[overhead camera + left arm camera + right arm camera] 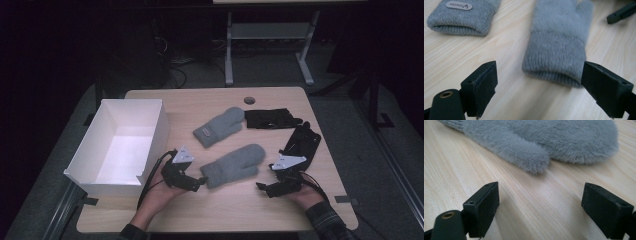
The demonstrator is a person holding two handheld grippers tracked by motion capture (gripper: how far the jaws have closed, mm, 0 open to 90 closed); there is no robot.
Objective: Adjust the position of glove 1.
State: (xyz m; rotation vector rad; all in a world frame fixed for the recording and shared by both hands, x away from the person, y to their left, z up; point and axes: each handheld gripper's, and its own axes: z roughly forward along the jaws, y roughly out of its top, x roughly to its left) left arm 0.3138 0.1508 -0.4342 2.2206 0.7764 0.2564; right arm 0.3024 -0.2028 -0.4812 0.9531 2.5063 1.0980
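Tabletop [220, 210] holds two grey mittens [234, 165], perhaps two black gloves [272, 118].

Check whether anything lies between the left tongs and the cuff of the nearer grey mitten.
Nothing visible does. The left tongs stand open just short of the nearer grey mitten, whose ribbed cuff faces them across bare wooden table. The second grey mitten lies off to one side, clear of that path.

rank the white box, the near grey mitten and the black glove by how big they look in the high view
1. white box
2. near grey mitten
3. black glove, though it lies farther from the camera, so that gap is unsure
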